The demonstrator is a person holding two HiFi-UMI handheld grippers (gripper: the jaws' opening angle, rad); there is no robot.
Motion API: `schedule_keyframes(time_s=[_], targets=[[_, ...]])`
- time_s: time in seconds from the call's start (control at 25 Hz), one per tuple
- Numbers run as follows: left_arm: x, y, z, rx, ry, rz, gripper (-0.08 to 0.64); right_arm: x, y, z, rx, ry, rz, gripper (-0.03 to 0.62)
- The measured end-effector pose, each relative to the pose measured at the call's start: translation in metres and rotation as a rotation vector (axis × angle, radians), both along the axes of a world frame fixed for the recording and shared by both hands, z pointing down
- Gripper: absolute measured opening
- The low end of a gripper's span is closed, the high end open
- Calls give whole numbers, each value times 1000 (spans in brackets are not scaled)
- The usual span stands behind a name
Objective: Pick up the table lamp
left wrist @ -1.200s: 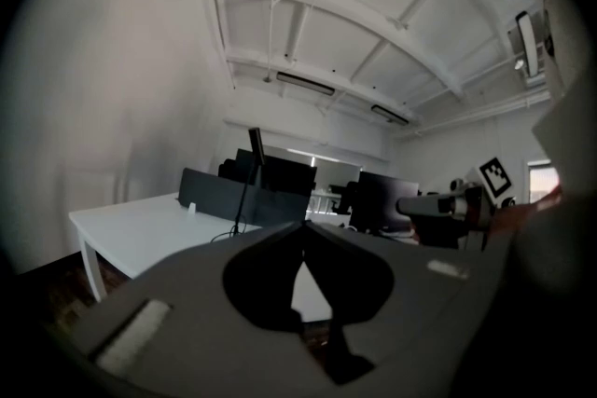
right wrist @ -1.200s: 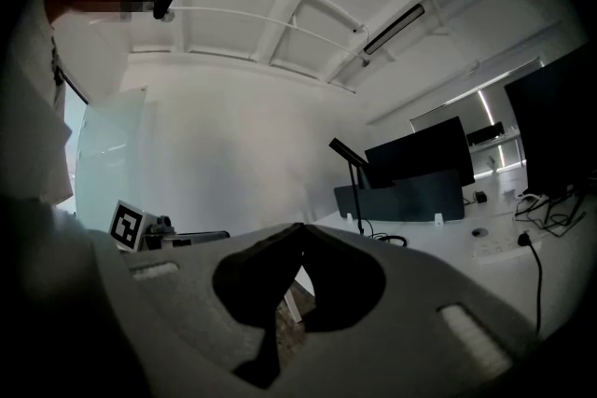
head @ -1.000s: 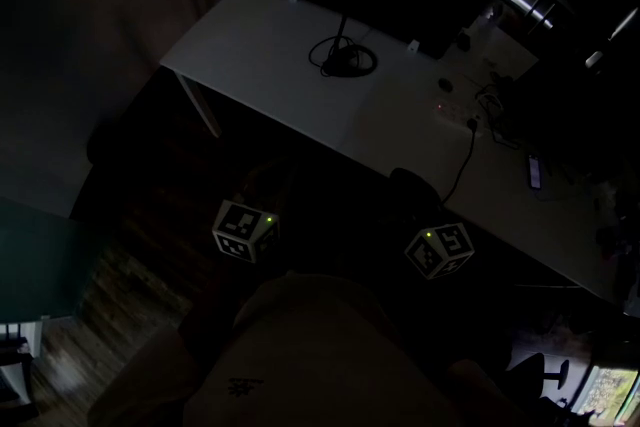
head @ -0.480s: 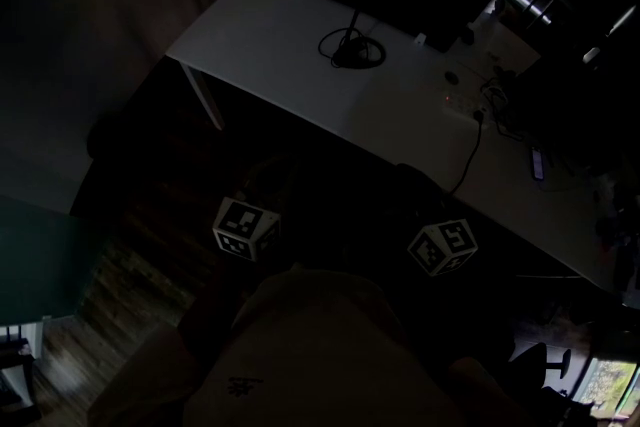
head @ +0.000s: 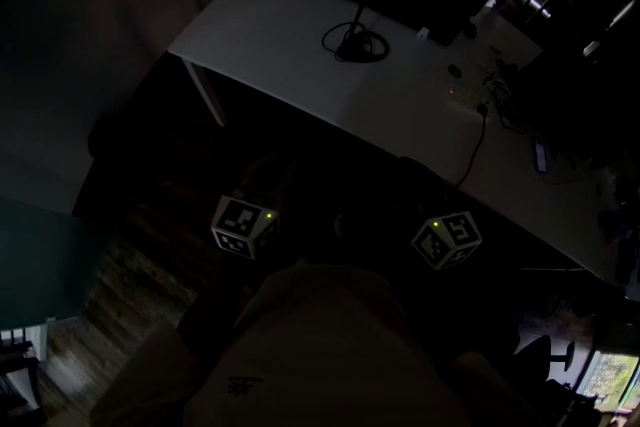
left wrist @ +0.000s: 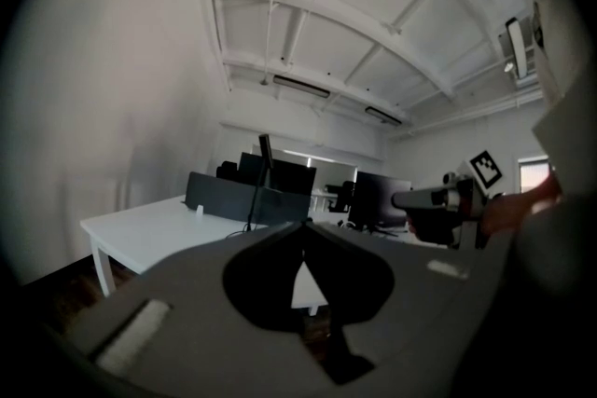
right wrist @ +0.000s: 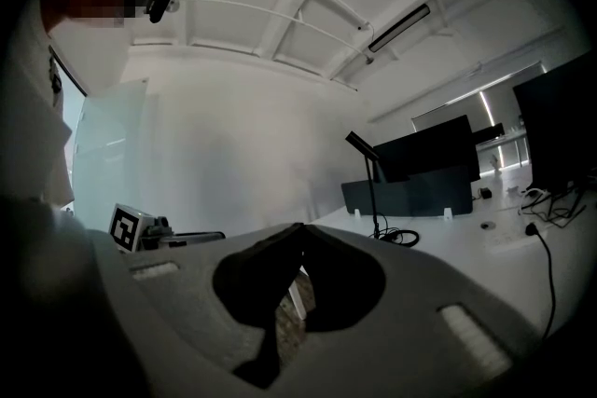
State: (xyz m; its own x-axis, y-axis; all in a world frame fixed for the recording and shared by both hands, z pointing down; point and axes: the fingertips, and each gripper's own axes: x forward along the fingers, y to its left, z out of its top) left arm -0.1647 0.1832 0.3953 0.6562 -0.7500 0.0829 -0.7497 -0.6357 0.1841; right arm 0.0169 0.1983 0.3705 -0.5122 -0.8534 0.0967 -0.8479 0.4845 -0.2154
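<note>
The table lamp (head: 355, 43) stands on the white desk (head: 260, 45). It has a thin black stem, and its cable lies coiled round the base. It also shows as a slim dark stem in the left gripper view (left wrist: 260, 177) and in the right gripper view (right wrist: 372, 186). My left gripper (left wrist: 300, 226) is shut and holds nothing. It is held level, short of the desk's near edge. My right gripper (right wrist: 300, 228) is also shut and holds nothing, beside the left one. Both marker cubes (head: 243, 227) (head: 447, 240) show over the dark floor in the head view.
A dark divider panel (left wrist: 233, 199) and monitors (right wrist: 434, 149) stand behind the lamp. Cables and a power strip (head: 480, 105) lie on the desk's right part. A white desk leg (head: 203, 95) stands at the near left corner. Wooden floor (head: 120, 295) lies below.
The desk has shifted slightly in the head view as I and both grippers drifted a little towards it. Both jaws stay shut.
</note>
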Motion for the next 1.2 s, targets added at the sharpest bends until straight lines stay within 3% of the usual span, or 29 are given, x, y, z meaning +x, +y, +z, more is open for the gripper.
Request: schedule_keyframes(time_s=[0.52, 0.88, 1.2], targets=[[13, -39, 11, -20, -26, 9, -2, 3, -49, 16, -23, -45, -21, 0], [47, -108, 13, -48, -7, -3, -2, 33, -126, 30, -71, -43, -45, 0], [75, -179, 20, -81, -21, -62, -2, 55, -210, 40, -92, -53, -116, 0]])
